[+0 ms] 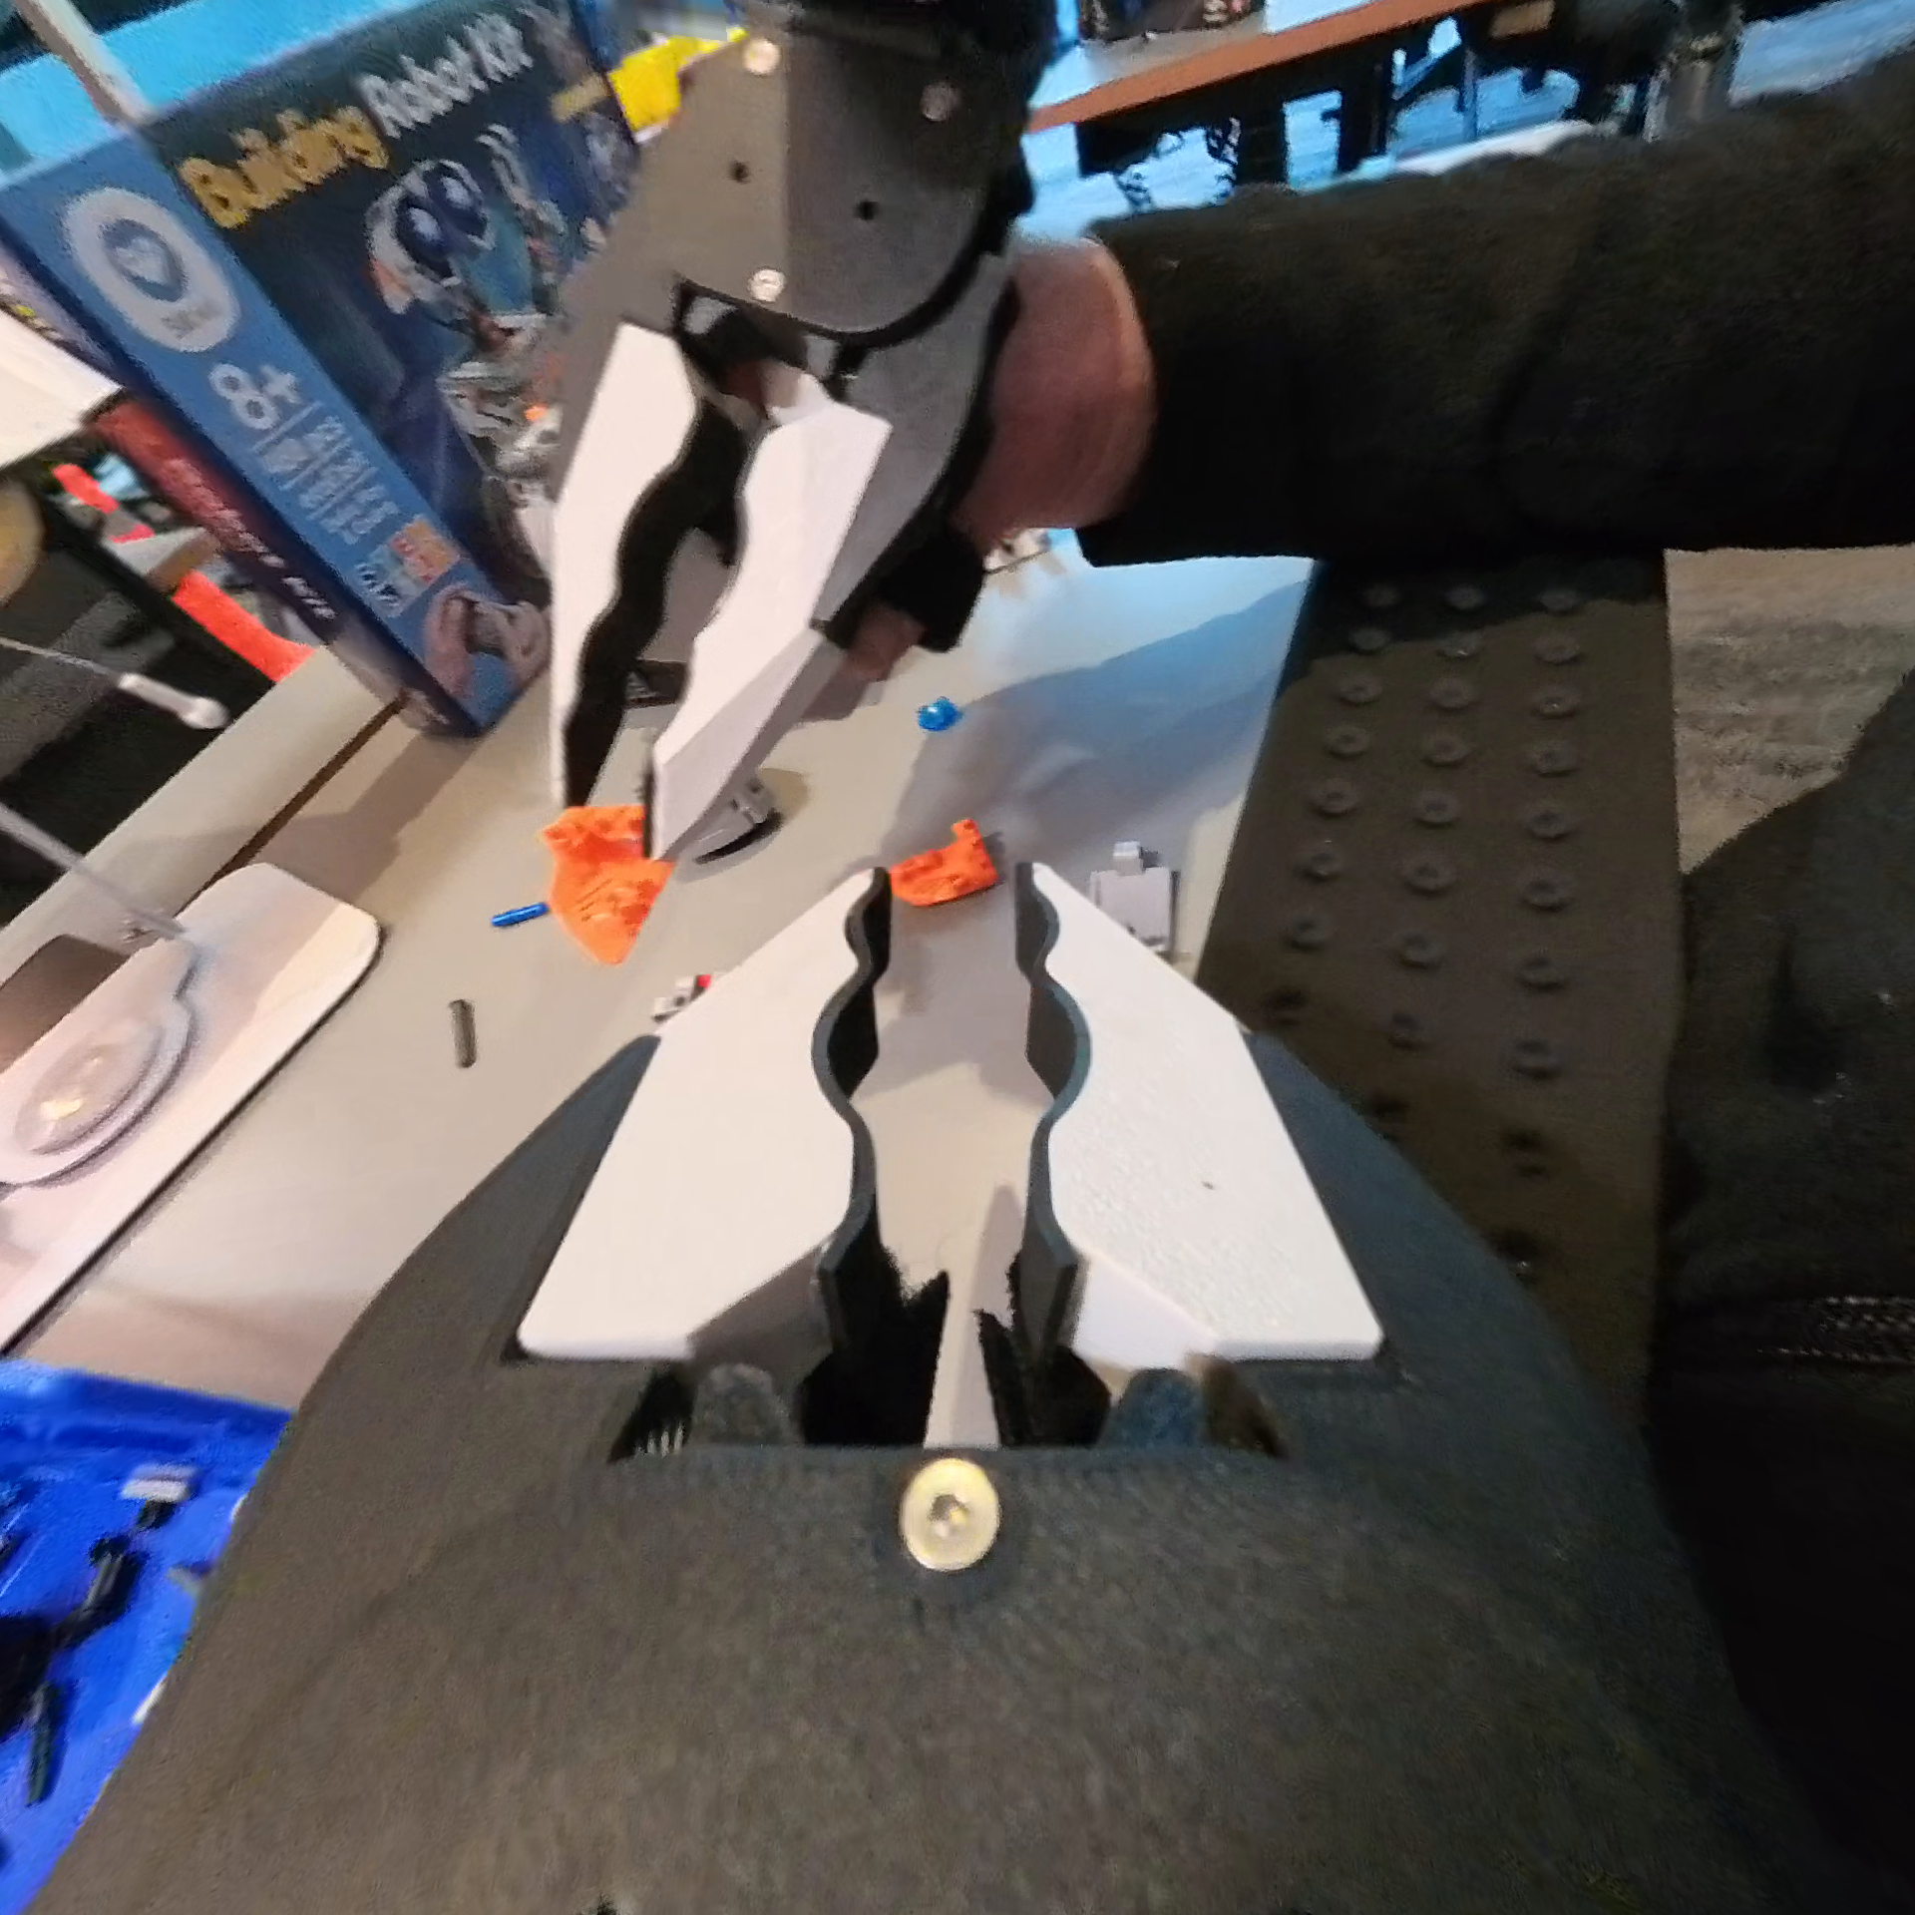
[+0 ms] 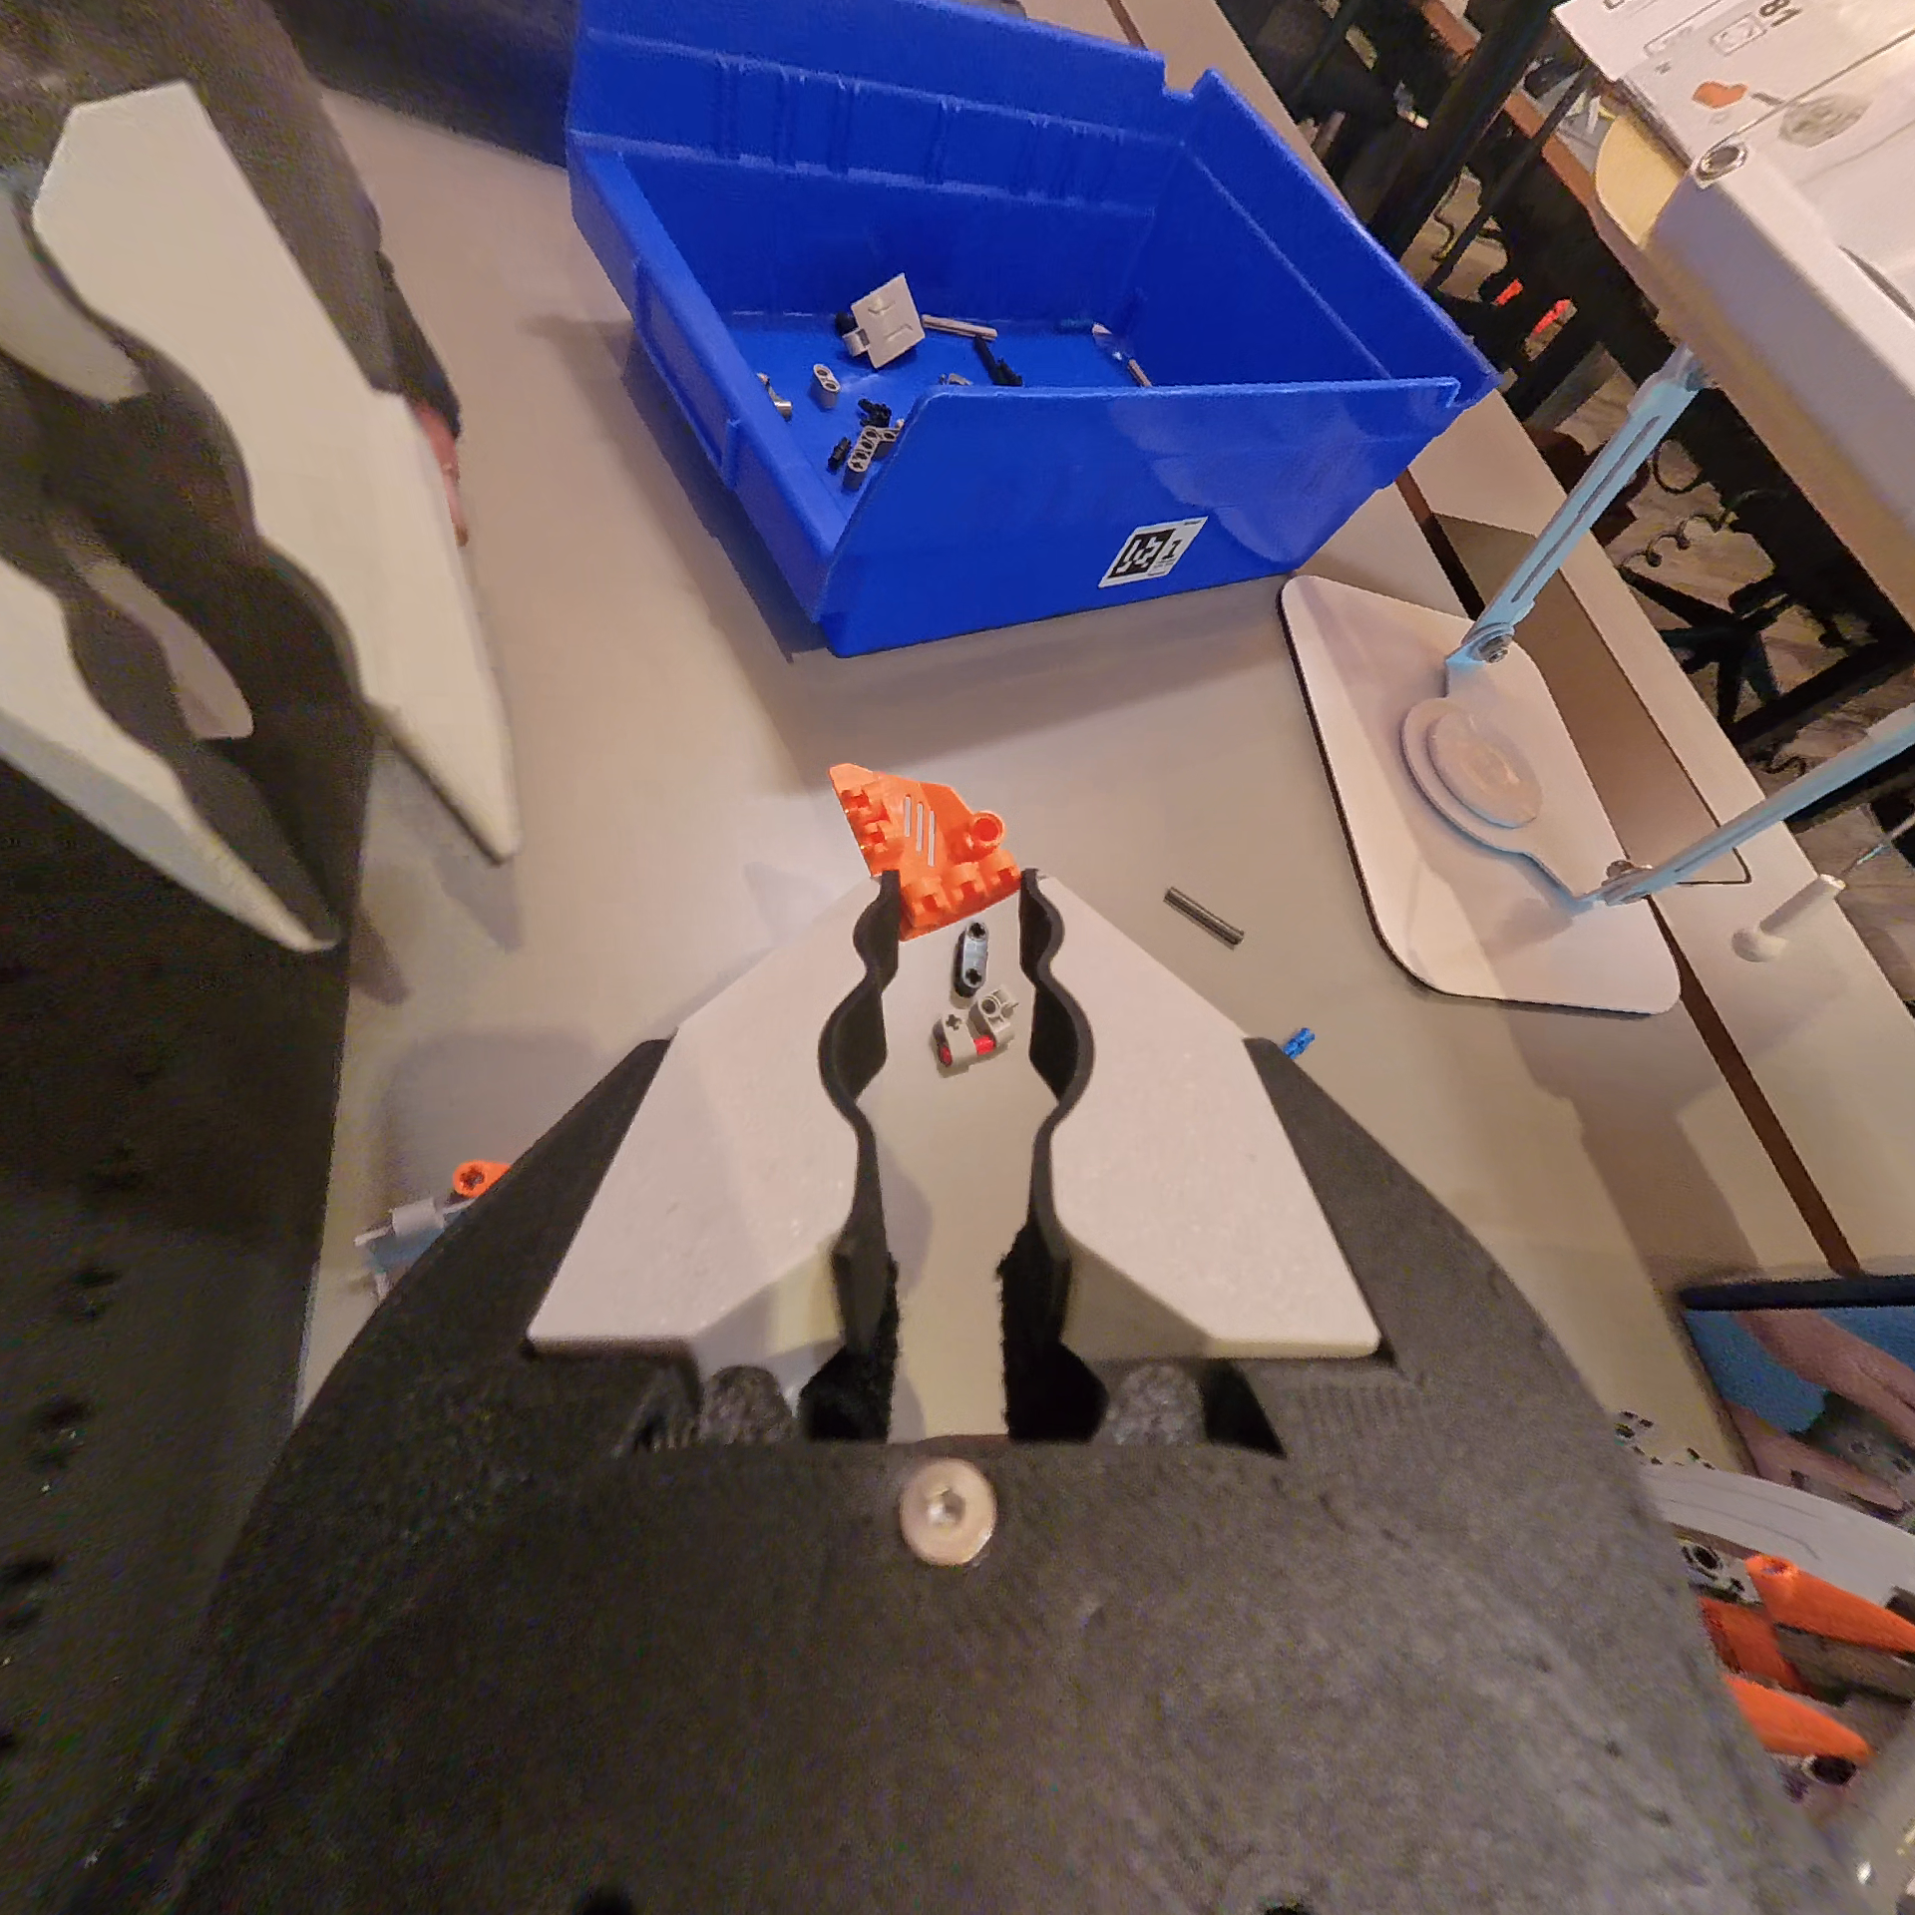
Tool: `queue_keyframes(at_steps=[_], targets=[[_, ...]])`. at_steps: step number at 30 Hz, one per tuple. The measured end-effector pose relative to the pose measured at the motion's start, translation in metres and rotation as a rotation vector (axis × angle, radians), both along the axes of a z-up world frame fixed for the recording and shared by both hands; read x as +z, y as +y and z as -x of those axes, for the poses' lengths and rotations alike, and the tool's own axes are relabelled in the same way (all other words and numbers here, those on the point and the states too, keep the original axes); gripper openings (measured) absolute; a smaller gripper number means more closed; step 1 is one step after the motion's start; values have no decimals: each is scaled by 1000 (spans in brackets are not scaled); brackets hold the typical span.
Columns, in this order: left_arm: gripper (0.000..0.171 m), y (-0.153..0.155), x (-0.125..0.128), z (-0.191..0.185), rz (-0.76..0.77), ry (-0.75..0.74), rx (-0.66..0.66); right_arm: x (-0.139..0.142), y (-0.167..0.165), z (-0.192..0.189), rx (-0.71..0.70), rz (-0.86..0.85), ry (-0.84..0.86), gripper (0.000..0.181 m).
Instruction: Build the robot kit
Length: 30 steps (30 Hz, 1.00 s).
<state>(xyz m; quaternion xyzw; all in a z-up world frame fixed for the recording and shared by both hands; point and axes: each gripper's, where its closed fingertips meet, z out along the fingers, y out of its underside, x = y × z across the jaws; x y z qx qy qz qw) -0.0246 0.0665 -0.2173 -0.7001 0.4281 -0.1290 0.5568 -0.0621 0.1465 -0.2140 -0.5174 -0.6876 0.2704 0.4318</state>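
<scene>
Jaws of the right gripper point(image 2: 953, 881) stand part-open at mid-frame, straddling an orange panel piece point(image 2: 917, 845) on the table point(image 2: 674, 725); left gripper point(image 1: 953, 891) gapes empty, a second orange piece point(image 1: 938, 873) just beyond its tips.

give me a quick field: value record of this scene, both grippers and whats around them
surface: grey table
left gripper: jaws open, empty, just above the table, an orange piece beyond its tips
right gripper: jaws open, tips at either side of the orange panel piece, grip not closed
between right jaws: small grey connector parts lying on the table
blue bin: beyond the right gripper, small loose parts inside
black pin: on the table, right of the right gripper
boxed kit: standing far left in the left wrist view
</scene>
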Motion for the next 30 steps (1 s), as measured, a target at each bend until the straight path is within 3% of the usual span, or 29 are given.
queue_keyframes(at_steps=[17,30], targets=[[28,28,14,38,-67,79,126,11,-8,1,30,49,57,20],[35,36,6,42,-38,64,153,10,-16,3,65,108,53,20]])
